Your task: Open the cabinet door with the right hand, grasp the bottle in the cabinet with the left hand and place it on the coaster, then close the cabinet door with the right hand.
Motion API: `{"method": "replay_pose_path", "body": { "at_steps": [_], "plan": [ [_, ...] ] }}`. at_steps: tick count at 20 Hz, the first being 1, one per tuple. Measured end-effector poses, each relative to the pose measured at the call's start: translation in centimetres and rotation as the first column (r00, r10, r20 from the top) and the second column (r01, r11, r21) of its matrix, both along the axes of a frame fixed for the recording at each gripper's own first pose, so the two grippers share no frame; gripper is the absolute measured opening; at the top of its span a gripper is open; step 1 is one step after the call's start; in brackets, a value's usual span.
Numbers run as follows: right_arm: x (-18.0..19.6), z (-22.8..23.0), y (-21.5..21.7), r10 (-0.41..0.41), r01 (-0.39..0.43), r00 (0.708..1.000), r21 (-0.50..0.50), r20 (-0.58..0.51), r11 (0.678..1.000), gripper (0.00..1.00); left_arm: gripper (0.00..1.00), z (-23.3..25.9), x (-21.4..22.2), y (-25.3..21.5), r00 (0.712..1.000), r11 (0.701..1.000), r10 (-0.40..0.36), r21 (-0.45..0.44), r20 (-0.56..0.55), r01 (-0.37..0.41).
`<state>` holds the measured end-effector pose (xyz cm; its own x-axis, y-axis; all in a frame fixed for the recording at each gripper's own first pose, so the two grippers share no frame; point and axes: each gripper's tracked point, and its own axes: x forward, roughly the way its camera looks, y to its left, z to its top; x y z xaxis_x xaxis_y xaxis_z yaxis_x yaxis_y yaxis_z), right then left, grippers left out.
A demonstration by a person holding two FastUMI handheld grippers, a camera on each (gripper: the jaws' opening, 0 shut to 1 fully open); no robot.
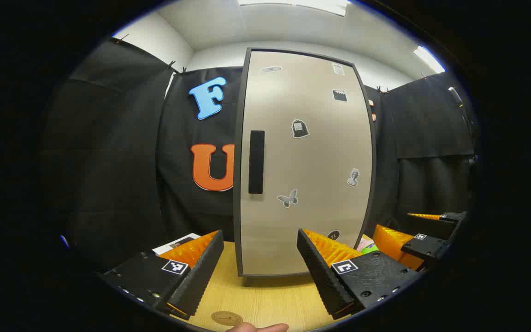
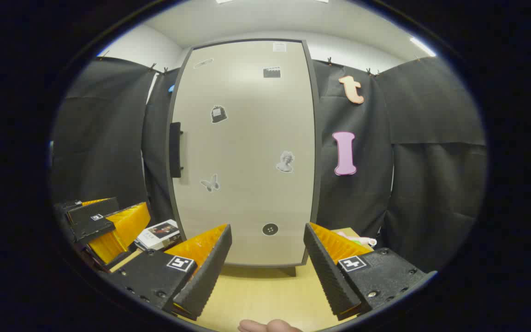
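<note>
Both grippers level, agape before cabinet door (image 1: 307,166)

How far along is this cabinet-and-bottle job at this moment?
Nothing looks done: the cabinet door is shut, its handle untouched. Both the right gripper and left gripper are open, empty, facing the door. Left: open the door, move the bottle to the coaster, close up.

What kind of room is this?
It looks like a small test booth, not a real kitchen. Black cloth hangs all around as walls, a lone cabinet with its door shut stands on a wooden table, and two handheld tools, the left tool and the right tool, point at it.
</note>
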<state>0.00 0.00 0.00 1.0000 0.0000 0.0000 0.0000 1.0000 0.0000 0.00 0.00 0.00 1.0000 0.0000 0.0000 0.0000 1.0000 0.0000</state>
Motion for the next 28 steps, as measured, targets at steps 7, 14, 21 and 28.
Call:
{"method": "replay_pose_path", "body": {
  "at_steps": [7, 14, 21, 28],
  "plan": [
    [-0.1, 0.2, 0.4, -0.001, 0.002, 1.000, -0.038, 0.017, 0.999, 0.99, 0.97, 0.2, -0.1, -0.1, 1.000, 1.000, -0.009, -0.017, 0.015, 0.009],
    [-0.5, 0.4, 0.8, 0.015, -0.014, 0.999, -0.041, 0.028, 0.999, 0.99, 0.97, -0.1, -0.1, 0.0, 1.000, 0.999, -0.006, -0.036, 0.004, 0.006],
    [-0.6, -0.1, 1.1, 0.037, -0.037, 0.999, -0.036, 0.013, 0.999, 0.98, 0.96, 0.1, -0.4, -0.4, 1.000, 0.999, -0.016, -0.027, 0.009, 0.017],
    [1.0, 1.1, 0.8, 0.056, -0.056, 0.998, 0.006, -0.005, 0.998, 0.98, 0.96, 0.6, -0.9, -1.3, 0.999, 0.998, -0.042, -0.037, 0.017, 0.043]
  ]
}}
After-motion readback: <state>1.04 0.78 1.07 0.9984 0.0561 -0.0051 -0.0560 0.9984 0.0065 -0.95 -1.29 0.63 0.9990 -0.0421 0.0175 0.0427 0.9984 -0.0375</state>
